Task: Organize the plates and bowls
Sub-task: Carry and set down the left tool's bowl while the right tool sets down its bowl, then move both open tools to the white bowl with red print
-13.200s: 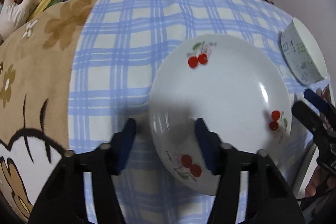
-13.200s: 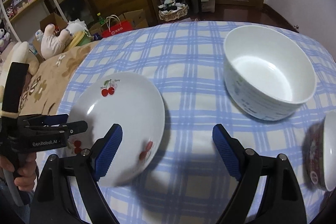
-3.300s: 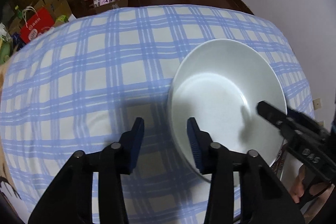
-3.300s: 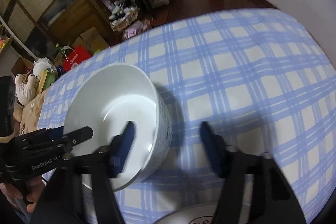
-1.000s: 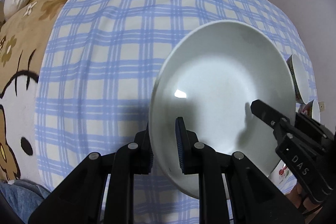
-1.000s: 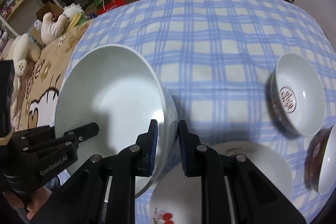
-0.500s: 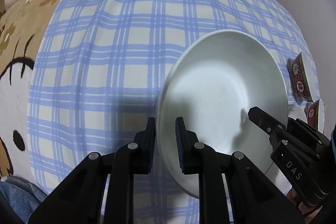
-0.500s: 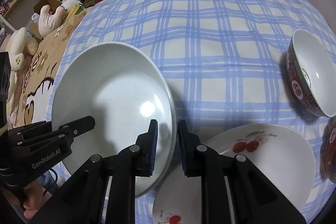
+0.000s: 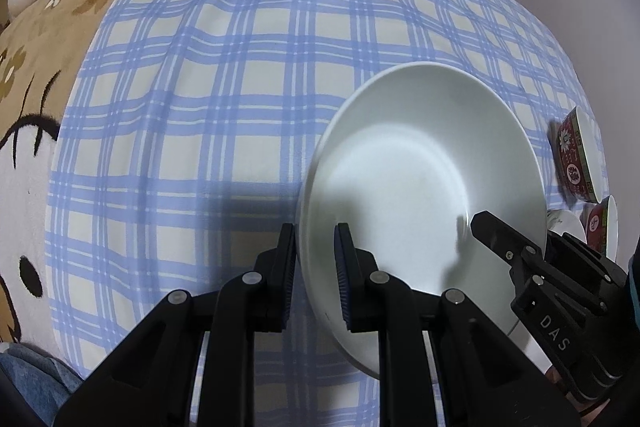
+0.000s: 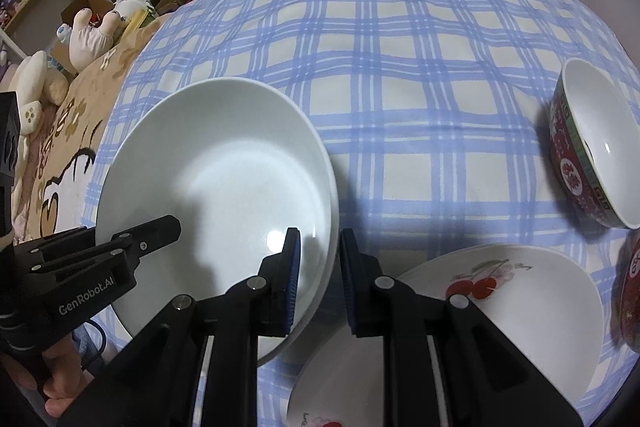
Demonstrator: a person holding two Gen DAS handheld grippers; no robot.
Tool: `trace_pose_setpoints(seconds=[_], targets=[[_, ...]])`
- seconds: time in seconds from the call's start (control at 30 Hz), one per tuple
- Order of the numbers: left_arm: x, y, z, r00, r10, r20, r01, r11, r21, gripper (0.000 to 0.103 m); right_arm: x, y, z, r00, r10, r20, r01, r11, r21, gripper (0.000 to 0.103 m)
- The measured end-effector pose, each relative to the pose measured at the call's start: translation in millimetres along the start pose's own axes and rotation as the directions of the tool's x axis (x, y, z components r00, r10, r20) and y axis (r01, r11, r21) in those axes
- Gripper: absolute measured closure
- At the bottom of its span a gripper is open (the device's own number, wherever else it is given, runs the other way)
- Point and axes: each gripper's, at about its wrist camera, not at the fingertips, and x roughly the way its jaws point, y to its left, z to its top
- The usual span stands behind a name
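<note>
From the left wrist, the left gripper (image 9: 316, 267) has its jaws narrow on the near-left rim of the white bowl (image 9: 424, 183), which sits over the checked cloth (image 9: 240, 67), with the right gripper (image 9: 516, 255) at its right rim. From the right wrist, the right gripper's jaws pinch the bowl's right rim, a cherry plate (image 10: 500, 307) lies just right of it, and a red bowl (image 10: 592, 147) stands well apart.

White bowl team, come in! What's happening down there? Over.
Left tool and right tool both clamped on the white bowl's rim, opposite sides. Cherry plate sits right beside it. Red bowl farther right.
</note>
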Motion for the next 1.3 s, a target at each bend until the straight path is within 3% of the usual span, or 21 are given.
trace_pose_setpoints(seconds=[0.43, 0.63, 0.77, 0.87, 1.03, 1.1, 1.23, 1.3], targets=[[-14.6, -1.4, 0.4, 0.997, 0.039, 0.065, -0.041, 0.999, 0.032, 0.083, -16.9, -2.9, -4.4, 0.998, 0.039, 0.047, -0.039, 0.999, 0.002, 0.078], [-31.8, -5.5, 0.8, 0.991, 0.063, 0.119, -0.072, 0.995, 0.067, 0.083, -47.6, -13.3, 0.1, 0.993, 0.036, 0.110, -0.036, 0.999, -0.001, 0.078], [-47.1, -14.7, 1.1, 0.986, 0.058, 0.156, -0.071, 0.994, 0.081, 0.080, -72.7, -25.6, 1.1, 0.988, -0.007, 0.153, 0.008, 1.000, -0.006, 0.078], [-48.7, -18.4, 7.6, 0.986, 0.034, 0.160, -0.045, 0.997, 0.065, 0.078, -92.3, -41.5, 2.5, 0.982, -0.028, 0.186, 0.027, 1.000, 0.005, 0.072], [-52.6, -21.9, 8.5, 0.981, 0.094, 0.172, -0.101, 0.994, 0.035, 0.077, -122.2, -64.8, 6.0, 0.969, -0.064, 0.239, 0.062, 0.998, 0.016, 0.063], [-60.3, -18.0, 5.4, 0.974, 0.123, 0.189, -0.133, 0.990, 0.040, 0.076, -133.4, -74.0, 6.5, 0.962, -0.083, 0.261, 0.082, 0.997, 0.015, 0.049], [-74.9, -25.0, 11.5, 0.965, 0.138, 0.222, -0.147, 0.989, 0.027, 0.075, -149.4, -93.1, 8.1, 0.949, -0.125, 0.288, 0.124, 0.992, 0.022, 0.046], [-82.0, -33.0, 14.1, 0.963, 0.128, 0.238, -0.141, 0.989, 0.039, 0.067, -155.2, -103.9, 9.3, 0.946, -0.132, 0.294, 0.126, 0.991, 0.040, 0.037]])
